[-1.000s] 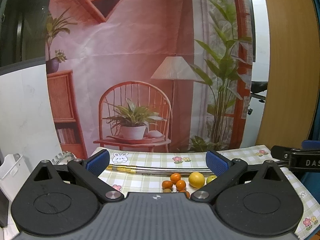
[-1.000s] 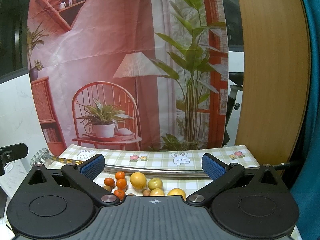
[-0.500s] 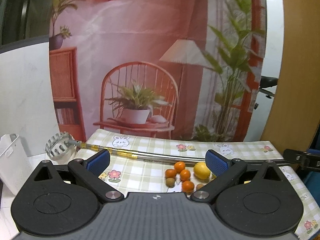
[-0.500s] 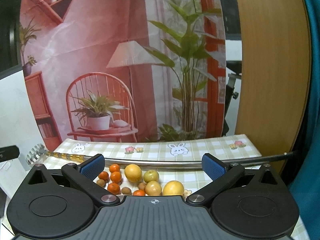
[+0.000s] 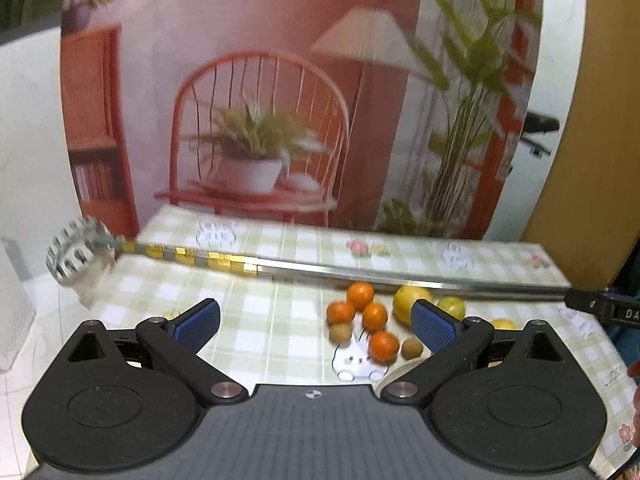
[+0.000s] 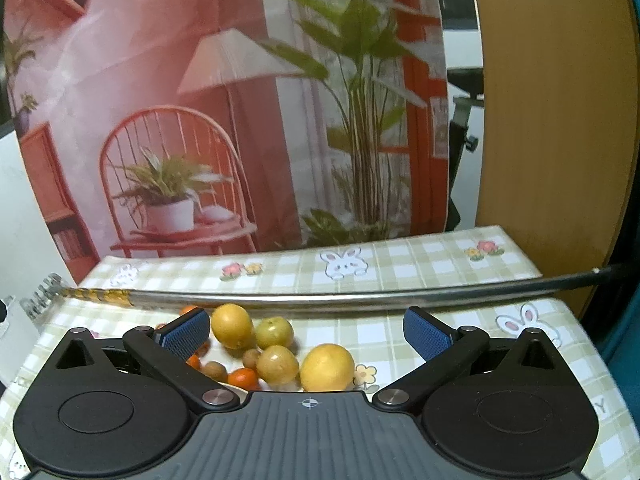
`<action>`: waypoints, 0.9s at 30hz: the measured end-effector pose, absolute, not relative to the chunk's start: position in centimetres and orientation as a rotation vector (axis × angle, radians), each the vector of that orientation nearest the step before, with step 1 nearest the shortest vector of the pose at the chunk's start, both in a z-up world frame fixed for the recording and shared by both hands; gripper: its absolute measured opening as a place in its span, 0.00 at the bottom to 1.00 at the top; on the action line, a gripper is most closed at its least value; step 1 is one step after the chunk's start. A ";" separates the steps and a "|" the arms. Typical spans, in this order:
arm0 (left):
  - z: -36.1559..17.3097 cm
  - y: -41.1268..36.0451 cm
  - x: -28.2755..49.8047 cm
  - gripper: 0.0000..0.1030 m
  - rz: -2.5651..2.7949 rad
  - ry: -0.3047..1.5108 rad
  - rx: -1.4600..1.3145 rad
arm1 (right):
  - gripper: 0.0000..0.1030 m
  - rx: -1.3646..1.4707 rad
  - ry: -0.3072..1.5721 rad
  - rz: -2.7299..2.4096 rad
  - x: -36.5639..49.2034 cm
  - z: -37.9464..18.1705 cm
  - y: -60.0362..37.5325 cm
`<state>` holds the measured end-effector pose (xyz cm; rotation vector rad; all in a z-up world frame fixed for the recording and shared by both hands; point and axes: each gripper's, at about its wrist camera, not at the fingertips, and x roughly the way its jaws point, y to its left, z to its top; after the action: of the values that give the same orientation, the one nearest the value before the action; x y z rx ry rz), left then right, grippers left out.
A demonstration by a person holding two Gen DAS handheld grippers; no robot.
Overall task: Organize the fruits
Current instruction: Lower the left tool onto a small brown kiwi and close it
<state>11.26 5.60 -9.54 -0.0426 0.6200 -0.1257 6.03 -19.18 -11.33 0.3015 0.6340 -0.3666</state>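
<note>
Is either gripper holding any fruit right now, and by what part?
Nothing is held: left gripper and right gripper are both open, above the fruits.

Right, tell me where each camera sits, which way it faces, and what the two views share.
Left wrist: on the left gripper, looking forward and down over the checked tablecloth at tangerines; both open fingers show.
Right wrist: on the right gripper, facing the same way, nearer the large yellow fruit; both open fingers show.
Shared: the fruit cluster, the metal rod, the printed backdrop.
</note>
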 end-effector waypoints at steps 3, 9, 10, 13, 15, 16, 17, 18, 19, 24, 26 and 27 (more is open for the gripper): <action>-11.2 5.9 12.8 0.98 -0.120 0.649 -0.039 | 1.00 0.313 0.657 -0.368 7.0 -12.8 -19.7; -14.3 5.8 16.4 0.81 -0.125 0.709 -0.052 | 0.98 0.313 0.695 -0.365 8.6 -15.2 -20.6; -14.9 5.4 17.1 0.77 -0.131 0.722 -0.024 | 0.98 0.314 0.700 -0.365 8.8 -15.5 -20.7; -16.5 4.4 18.5 0.70 -0.165 0.736 0.028 | 0.97 0.319 0.715 -0.368 9.5 -16.3 -21.1; -17.6 4.0 19.3 0.61 -0.203 0.743 0.042 | 0.96 0.321 0.722 -0.366 9.8 -16.8 -21.2; -18.0 3.8 19.7 0.54 -0.216 0.747 0.050 | 0.96 0.321 0.726 -0.366 9.9 -17.0 -21.3; -18.5 3.5 20.1 0.49 -0.225 0.756 0.059 | 0.96 0.325 0.730 -0.364 10.1 -17.2 -21.4; -18.9 3.3 20.4 0.47 -0.232 0.766 0.068 | 0.96 0.333 0.734 -0.361 10.2 -17.4 -21.5; -19.3 3.0 20.8 0.46 -0.237 0.776 0.077 | 0.95 0.344 0.737 -0.360 10.2 -17.6 -21.7; -21.1 2.3 22.9 0.39 -0.274 0.804 0.057 | 0.95 0.385 0.753 -0.364 10.5 -18.4 -22.4; -21.8 2.2 23.7 0.39 -0.286 0.841 0.040 | 0.95 0.394 0.759 -0.362 10.7 -18.7 -22.5; -22.1 2.1 24.1 0.39 -0.284 0.852 0.039 | 0.95 0.397 0.761 -0.362 10.7 -18.9 -22.5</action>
<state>24.08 2.07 -22.13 0.0390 0.8524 -0.2844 10.70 -22.52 -18.85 0.3970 0.7605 -0.3623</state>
